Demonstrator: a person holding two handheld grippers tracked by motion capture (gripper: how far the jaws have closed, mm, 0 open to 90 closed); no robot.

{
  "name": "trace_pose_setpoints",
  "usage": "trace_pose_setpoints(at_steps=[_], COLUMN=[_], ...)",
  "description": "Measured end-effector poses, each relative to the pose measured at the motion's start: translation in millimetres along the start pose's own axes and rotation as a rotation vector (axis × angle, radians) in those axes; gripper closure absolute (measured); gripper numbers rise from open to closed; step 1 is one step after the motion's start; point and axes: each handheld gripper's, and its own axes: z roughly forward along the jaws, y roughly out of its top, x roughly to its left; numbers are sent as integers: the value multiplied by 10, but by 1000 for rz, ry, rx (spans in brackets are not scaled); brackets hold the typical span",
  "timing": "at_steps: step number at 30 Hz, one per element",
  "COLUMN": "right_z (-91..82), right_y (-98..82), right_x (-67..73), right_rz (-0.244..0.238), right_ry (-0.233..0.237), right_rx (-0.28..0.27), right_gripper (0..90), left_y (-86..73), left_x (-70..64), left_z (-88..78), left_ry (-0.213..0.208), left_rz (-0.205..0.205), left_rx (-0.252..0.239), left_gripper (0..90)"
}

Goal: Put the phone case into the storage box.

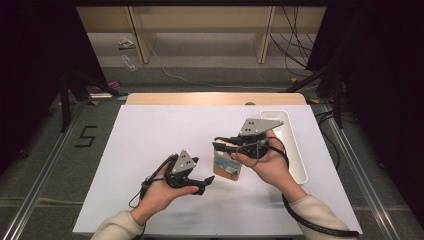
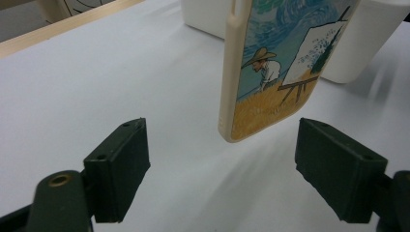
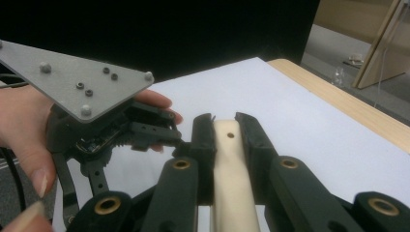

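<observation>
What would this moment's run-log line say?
right gripper: shut on phone case, held above table | left gripper: open, jaws either side of the case's lower end, not touching | white tray: beside right hand

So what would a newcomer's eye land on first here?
The painted phone case hanging upright above the white table, clamped along its cream edge by the right gripper. Next, the left gripper, jaws wide, just below it. A white tray lies at the table's right.
</observation>
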Motion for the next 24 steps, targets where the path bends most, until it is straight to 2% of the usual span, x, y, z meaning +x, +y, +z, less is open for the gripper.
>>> trace_pose_setpoints(at_steps=[7, 14, 24], right_z=[14, 43, 65], right_y=[2, -6, -5], right_x=[19, 42, 68], right_rz=[3, 16, 25], right_ry=[11, 32, 55], right_rx=[1, 6, 9], right_gripper=[796, 795, 796], left_y=[12, 2, -7], left_x=[17, 16, 0], left_z=[14, 40, 113], left_ry=[-17, -24, -68], left_rz=[7, 22, 42], left_rx=[-25, -16, -12], left_gripper=[204, 224, 251])
